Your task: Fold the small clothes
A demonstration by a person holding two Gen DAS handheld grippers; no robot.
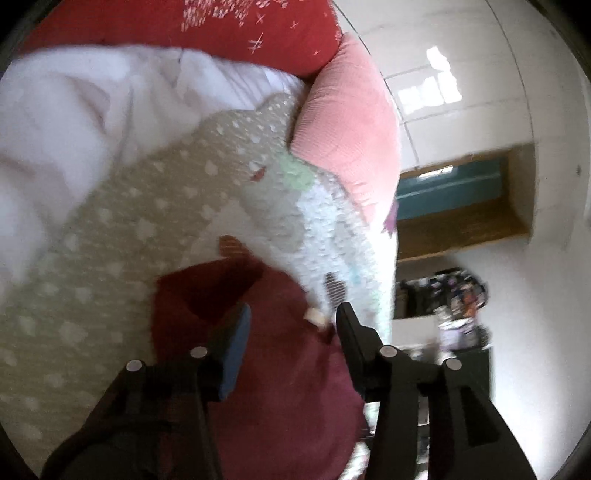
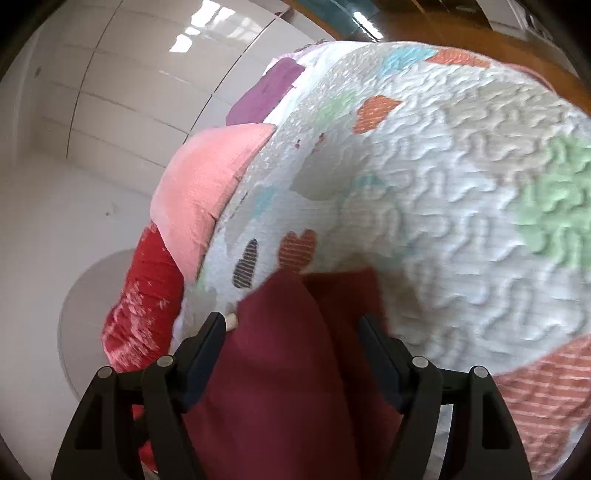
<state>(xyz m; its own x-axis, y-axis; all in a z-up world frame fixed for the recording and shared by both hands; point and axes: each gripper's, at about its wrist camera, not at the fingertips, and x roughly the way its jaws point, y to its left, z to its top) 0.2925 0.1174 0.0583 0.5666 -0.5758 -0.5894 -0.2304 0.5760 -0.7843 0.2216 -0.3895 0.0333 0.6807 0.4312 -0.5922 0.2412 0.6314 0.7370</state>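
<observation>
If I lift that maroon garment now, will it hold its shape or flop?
Probably flop: the maroon garment already bunches into soft folds between the right tongs. Likely light, being small thin cloth. It may drag on the textured quilt.

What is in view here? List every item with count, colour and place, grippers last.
Small garment: one, maroon, bunched on the quilt between both grippers' fingers.
Quilt: one, white with coloured patches, covering the bed.
Spotted cover: one, beige with white spots, left of the garment.
Pink pillow: one, at the quilt's edge.
Red pillow: one, red with pink marks, beside the pink one.
White bedding: one heap, by the red pillow.
Wardrobe: white, glossy, behind the bed.
Left gripper: black, open over the garment.
Right gripper: black, open, garment between its fingers.
</observation>
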